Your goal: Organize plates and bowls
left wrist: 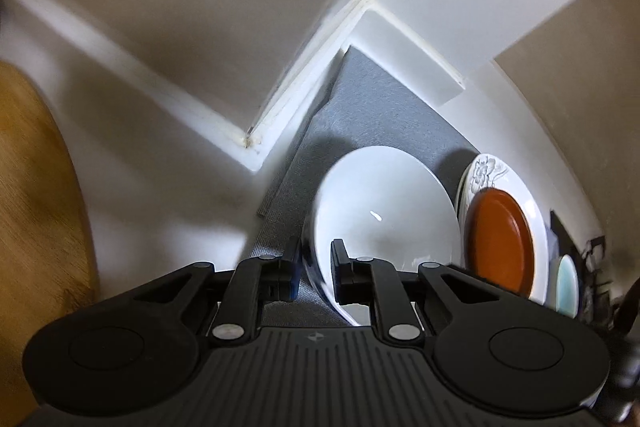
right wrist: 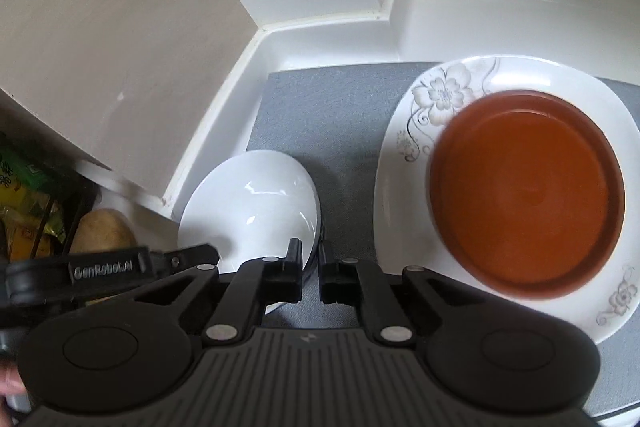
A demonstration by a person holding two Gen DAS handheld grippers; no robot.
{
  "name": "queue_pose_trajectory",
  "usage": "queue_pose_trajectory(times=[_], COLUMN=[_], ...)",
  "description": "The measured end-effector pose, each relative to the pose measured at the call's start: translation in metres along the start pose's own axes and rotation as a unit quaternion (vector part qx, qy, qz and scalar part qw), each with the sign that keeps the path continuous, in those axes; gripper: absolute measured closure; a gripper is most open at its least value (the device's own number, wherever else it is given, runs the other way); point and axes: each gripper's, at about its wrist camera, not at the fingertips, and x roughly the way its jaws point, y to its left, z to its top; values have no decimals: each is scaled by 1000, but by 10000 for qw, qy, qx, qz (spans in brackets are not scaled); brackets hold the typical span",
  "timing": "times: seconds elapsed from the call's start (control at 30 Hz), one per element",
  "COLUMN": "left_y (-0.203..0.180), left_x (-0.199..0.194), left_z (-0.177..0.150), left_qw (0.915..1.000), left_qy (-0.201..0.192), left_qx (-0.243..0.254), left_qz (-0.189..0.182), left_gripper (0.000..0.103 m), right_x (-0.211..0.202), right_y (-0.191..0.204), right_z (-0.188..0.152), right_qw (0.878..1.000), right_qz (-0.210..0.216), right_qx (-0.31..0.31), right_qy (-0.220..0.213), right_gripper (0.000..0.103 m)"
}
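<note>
I have both claws on the white bowl point(left wrist: 384, 211), opposite rims: the left claw point(left wrist: 316, 273) is narrowed with one finger inside and one outside the rim, and the right claw point(right wrist: 311, 269) pinches the other rim, jaws nearly closed on it. The bowl sits over the gray mat point(right wrist: 340, 99) on the counter point(right wrist: 320, 39), tilted in the left view; I cannot tell if it is touching the mat or lifted. Just beside it is the flowered plate point(right wrist: 432, 95) with the brown dish point(right wrist: 528, 191) on it, and a pale blue dish point(left wrist: 567, 283) shows further along. Risks, as I judge them: glazed rim is slick, thin edge grips could slip and drop the bowl; two claws pulling unevenly could twist it loose; swinging toward the plate too low could clip its edge or knock the brown dish; the wall corner is close on the left side.
</note>
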Motion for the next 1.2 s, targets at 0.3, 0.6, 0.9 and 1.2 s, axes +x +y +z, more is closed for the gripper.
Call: queue_pose_trajectory(times=[0.3, 0.6, 0.9, 1.2], left_y=[8, -14, -89, -204], left_x=[17, -7, -23, -1], left_z=[4, -4, -12, -30], left_qw=[9992, 9996, 9992, 9903], left_qy=[257, 163, 64, 331], left_qx=[-302, -140, 372, 1302], left_qz=[-16, 199, 149, -354], left_gripper=[89, 90, 90, 90], right_x=[17, -9, -71, -156], right_y=[-15, -23, -66, -145], right_z=[-6, -11, -13, -13], right_qw=[9976, 9936, 9870, 9737], right_qz=[348, 783, 815, 332], right_qx=[599, 807, 1367, 1954], right_qy=[96, -73, -235, -1124], right_gripper=[86, 87, 87, 87])
